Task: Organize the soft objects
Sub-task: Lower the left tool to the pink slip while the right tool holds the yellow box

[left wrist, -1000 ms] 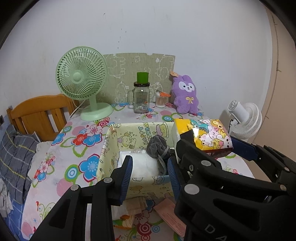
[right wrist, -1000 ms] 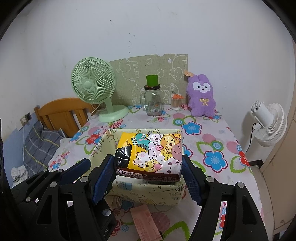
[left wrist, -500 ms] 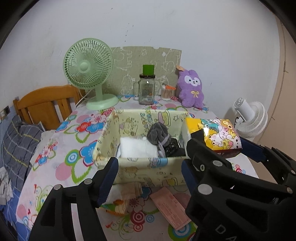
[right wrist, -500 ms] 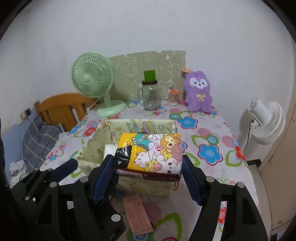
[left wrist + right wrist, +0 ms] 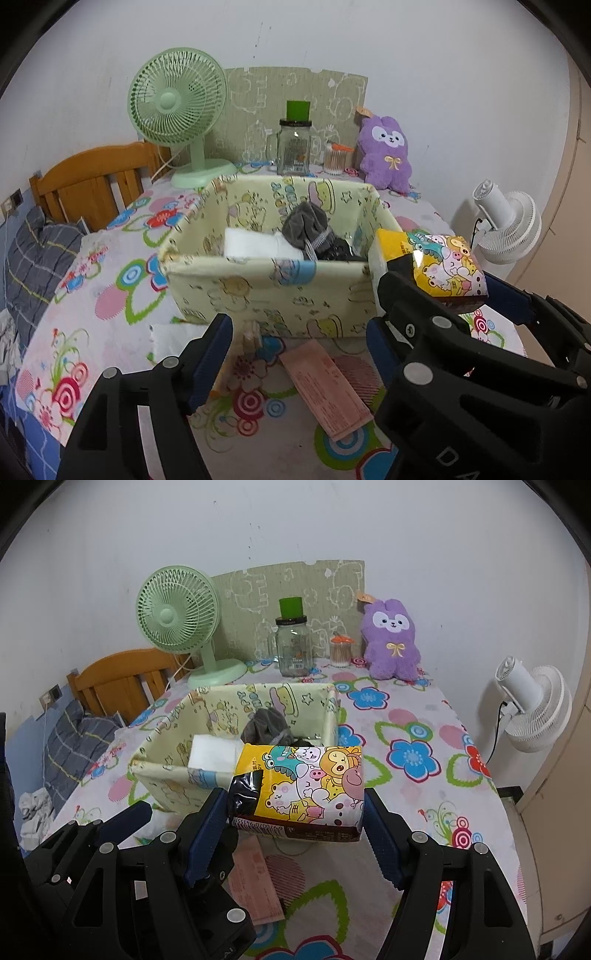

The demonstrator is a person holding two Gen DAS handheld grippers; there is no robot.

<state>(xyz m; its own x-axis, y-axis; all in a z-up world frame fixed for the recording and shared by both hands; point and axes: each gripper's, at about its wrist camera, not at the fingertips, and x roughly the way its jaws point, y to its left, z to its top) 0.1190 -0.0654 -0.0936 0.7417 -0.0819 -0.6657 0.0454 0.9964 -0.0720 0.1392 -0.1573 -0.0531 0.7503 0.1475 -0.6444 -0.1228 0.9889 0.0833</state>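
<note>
A cartoon-printed tissue pack [image 5: 299, 786] is clamped by the right gripper [image 5: 295, 823] near the fabric basket's [image 5: 266, 291] front edge, while the left gripper's [image 5: 299, 350] jaws are opening with nothing between them.

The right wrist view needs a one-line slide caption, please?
Right gripper holds a cartoon tissue pack in front of the fabric bin.
</note>
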